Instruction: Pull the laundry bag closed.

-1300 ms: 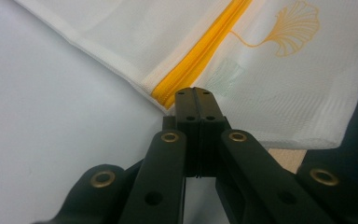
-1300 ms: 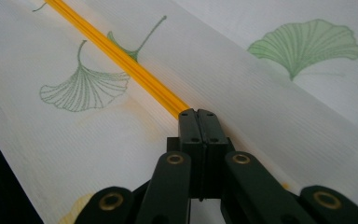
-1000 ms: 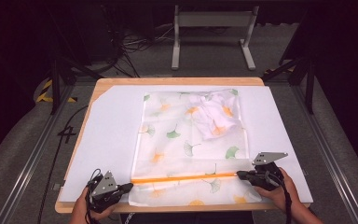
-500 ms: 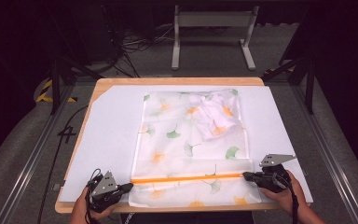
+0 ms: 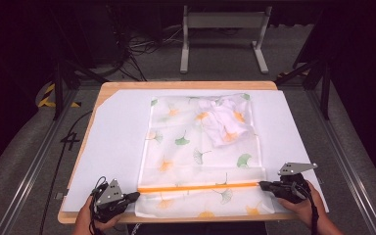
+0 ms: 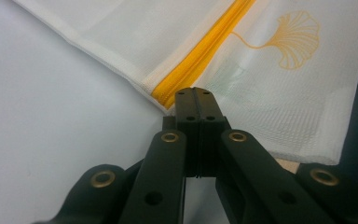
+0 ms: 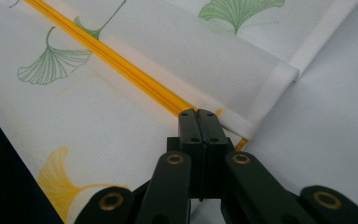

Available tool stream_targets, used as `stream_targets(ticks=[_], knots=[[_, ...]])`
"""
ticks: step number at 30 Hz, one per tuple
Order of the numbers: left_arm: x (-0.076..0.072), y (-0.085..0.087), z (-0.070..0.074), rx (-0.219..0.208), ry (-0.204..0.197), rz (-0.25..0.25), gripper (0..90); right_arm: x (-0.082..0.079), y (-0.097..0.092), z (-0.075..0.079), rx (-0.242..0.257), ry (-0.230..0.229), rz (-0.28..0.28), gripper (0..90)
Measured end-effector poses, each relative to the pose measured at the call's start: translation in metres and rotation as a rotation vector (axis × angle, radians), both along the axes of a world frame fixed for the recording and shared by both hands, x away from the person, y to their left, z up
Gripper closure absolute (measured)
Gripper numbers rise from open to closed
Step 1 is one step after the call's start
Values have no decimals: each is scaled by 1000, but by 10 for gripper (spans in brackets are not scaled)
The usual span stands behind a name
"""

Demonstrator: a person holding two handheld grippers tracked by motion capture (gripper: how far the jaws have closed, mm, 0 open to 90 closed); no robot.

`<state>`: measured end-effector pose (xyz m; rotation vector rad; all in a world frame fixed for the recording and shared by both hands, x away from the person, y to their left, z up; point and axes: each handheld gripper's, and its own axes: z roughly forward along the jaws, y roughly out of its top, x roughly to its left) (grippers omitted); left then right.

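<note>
both jaws pressed tight together, your left gripper tip at one end of the orange zipper, your right gripper tip at the other end, mesh bag between them

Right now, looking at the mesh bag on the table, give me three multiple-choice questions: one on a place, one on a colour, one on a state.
1. Where does the crumpled white cloth lie inside the white mesh laundry bag with ginkgo leaf prints?
A near its far right corner
B near its near left corner
C outside it
2. What colour is the bag's zipper?
A green
B black
C orange
3. How do the jaws of the left gripper and the right gripper stand?
A both wide open
B both shut
C one open, one shut

Answers: 1 A, the high view shows the cloth bunched at the far right. 2 C, an orange strip runs across the bag. 3 B, each gripper view shows its jaws pressed together at a zipper end.
</note>
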<state>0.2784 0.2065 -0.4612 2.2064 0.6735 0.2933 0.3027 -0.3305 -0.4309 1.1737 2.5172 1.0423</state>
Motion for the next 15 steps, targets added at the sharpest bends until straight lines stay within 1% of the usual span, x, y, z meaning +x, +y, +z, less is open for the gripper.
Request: stream_targets(ticks=[3, 15], knots=[[0, 0, 0, 0, 0, 0, 900, 0, 0, 0, -3, -2, 1, 900], [0, 0, 0, 2, 2, -3, 900, -2, -3, -3, 23, -10, -3, 900]])
